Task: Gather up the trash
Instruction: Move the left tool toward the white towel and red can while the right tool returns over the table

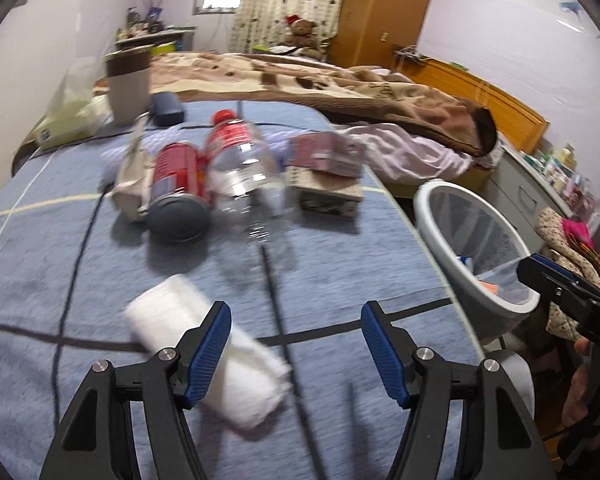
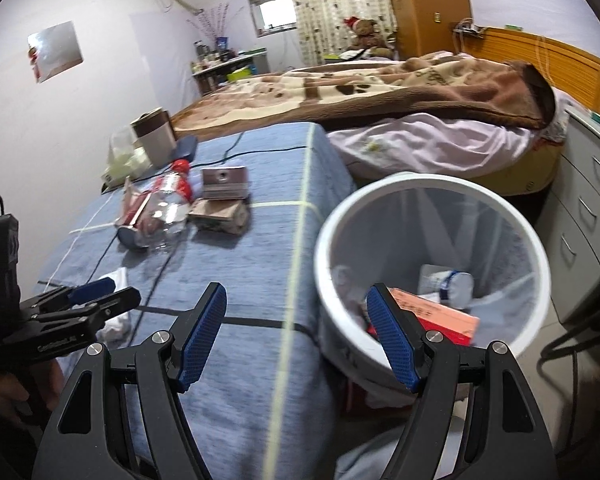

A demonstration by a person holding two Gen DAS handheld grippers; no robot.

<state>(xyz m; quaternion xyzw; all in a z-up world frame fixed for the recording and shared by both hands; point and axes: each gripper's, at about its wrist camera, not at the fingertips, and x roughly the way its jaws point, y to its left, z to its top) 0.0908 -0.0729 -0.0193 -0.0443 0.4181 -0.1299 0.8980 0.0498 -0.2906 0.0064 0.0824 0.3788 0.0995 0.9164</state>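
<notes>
My left gripper (image 1: 296,344) is open over the blue cloth, with a crumpled white tissue (image 1: 204,360) lying by its left finger, not gripped. Farther back lie a red can (image 1: 178,190), a clear plastic bottle with a red cap (image 1: 244,168), a crumpled paper bag (image 1: 130,184) and small boxes (image 1: 326,176). My right gripper (image 2: 298,332) is open and empty at the table edge, beside the white trash bin (image 2: 432,272). The bin holds a pink box (image 2: 440,314) and a small bottle (image 2: 448,284). The bin also shows in the left wrist view (image 1: 476,248).
A grey cup (image 1: 128,84), a dark case (image 1: 166,108) and a plastic bag (image 1: 70,108) stand at the table's far left. A black cable (image 1: 280,320) runs across the cloth. A bed with a brown blanket (image 2: 380,88) lies behind; grey drawers (image 2: 588,208) stand right.
</notes>
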